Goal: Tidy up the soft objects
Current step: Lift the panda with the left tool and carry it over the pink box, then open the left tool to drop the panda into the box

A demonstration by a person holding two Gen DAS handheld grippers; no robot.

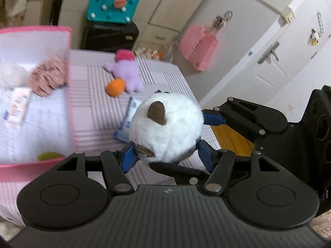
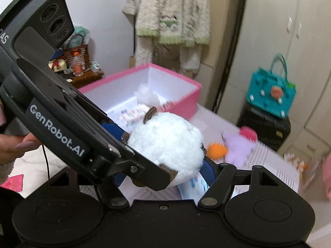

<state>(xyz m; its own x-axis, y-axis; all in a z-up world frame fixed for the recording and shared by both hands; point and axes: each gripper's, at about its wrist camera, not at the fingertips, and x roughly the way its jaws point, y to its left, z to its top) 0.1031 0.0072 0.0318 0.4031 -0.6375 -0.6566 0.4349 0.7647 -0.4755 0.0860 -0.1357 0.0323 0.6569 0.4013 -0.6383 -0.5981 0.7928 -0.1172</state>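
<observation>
A round white plush toy [image 1: 167,128] with brown ears is gripped from two sides above the striped table [image 1: 99,107]. My left gripper [image 1: 165,155] is shut on its lower part. My right gripper [image 2: 165,161] is shut on the same plush [image 2: 165,144], and its body shows in the left wrist view [image 1: 248,119]. A purple plush [image 1: 126,72] with a pink cap and an orange ball [image 1: 115,86] lie on the table beyond. The open pink box [image 1: 69,78] at left holds a brown-pink soft item [image 1: 48,76] and a white fluffy item [image 2: 145,95].
A blue-white packet [image 1: 128,119] lies on the table under the plush. A teal bag [image 1: 112,2] sits on a black case [image 1: 109,35] behind the table. A pink bag [image 1: 198,45] hangs on the cupboard. The box also holds printed paper and a yellow-green item [image 1: 49,156].
</observation>
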